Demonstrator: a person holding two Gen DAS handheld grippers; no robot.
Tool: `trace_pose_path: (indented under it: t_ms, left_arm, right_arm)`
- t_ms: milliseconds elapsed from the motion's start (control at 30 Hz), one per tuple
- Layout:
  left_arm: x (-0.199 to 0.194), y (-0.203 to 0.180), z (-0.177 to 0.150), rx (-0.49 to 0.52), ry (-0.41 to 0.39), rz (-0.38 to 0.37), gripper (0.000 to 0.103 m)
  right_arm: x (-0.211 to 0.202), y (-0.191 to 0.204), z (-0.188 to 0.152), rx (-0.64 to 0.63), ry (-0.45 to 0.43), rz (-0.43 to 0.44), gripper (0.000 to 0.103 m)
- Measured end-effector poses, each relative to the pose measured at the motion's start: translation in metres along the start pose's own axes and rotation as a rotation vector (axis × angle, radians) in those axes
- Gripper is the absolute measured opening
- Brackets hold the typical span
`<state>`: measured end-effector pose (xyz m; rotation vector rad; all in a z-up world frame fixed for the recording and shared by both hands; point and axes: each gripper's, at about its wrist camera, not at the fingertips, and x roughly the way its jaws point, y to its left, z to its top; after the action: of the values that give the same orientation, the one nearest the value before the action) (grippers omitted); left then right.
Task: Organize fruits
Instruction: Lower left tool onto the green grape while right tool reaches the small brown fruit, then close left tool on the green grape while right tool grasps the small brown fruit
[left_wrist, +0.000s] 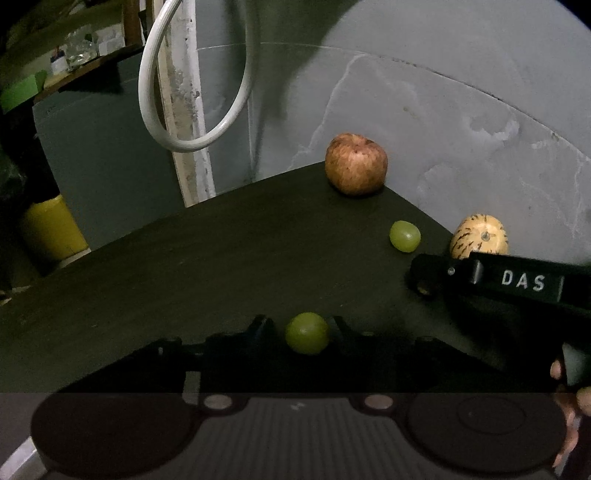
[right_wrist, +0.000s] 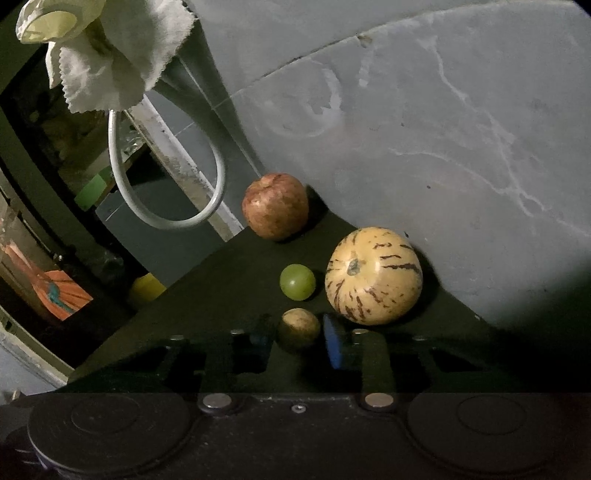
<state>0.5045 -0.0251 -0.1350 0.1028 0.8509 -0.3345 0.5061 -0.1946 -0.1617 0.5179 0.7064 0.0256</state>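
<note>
**Dark table** (left_wrist: 184, 277). It carries every fruit, and the striped melon (right_wrist: 373, 275) serves as our landmark. The tabletop narrows to a corner behind the melon, and its edge falls away on the melon's left.

**Grey wall** (right_wrist: 443, 129). It stands close behind and to the right of the melon, so there is no room on that side.

**Striped melon.** It rests on the table, nearly against the wall.

**Apple** (right_wrist: 275, 206). It sits beyond the melon to its left, at the far corner and close to the table edge.

**Right gripper** (right_wrist: 299, 334). It is just in front of the melon. Its tongs are pressed onto the small brown fruit (right_wrist: 298, 328), and the blue pad (right_wrist: 334, 343) is against it.

**Left gripper** (left_wrist: 306, 326). It is well apart from the melon, out over open tabletop. Its fingers closely flank the near grape (left_wrist: 306, 333), but in this dim light we cannot tell whether they are pinching it yet.

**Loose grape** (right_wrist: 297, 281). It lies just left of the melon, between the melon and the apple.

**Hazards, in our judgement.**
- A round grape may squirt out of a partial grip and roll off the left edge.
- Too firm a squeeze would bruise it.
- If the right gripper lifts with a swing, it could nudge the loose grape or the melon, since both are near.

**Clearance.** There is plenty of bare surface left of the melon towards us. It is tight behind the melon and to its right, so we judge straight up to be the safest way out.
</note>
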Motion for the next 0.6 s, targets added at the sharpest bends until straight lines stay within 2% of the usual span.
trace_pose_path:
  t_ms: [100,200,600]
  left_arm:
    - [0.000,-0.001,0.000,0.002,-0.004,-0.009,0.027]
    - [0.000,-0.003,-0.002,0.001,-0.006,-0.002,0.026]
    - [-0.013,0.002,-0.007,-0.105,0.053,-0.032,0.026]
  right_arm:
    - [0.000,-0.001,-0.001,0.004,0.001,0.002,0.029]
    - [-0.002,-0.001,-0.001,0.003,0.008,0.002,0.029]
    - [-0.029,0.000,-0.017,0.001,0.047,0.003,0.029]
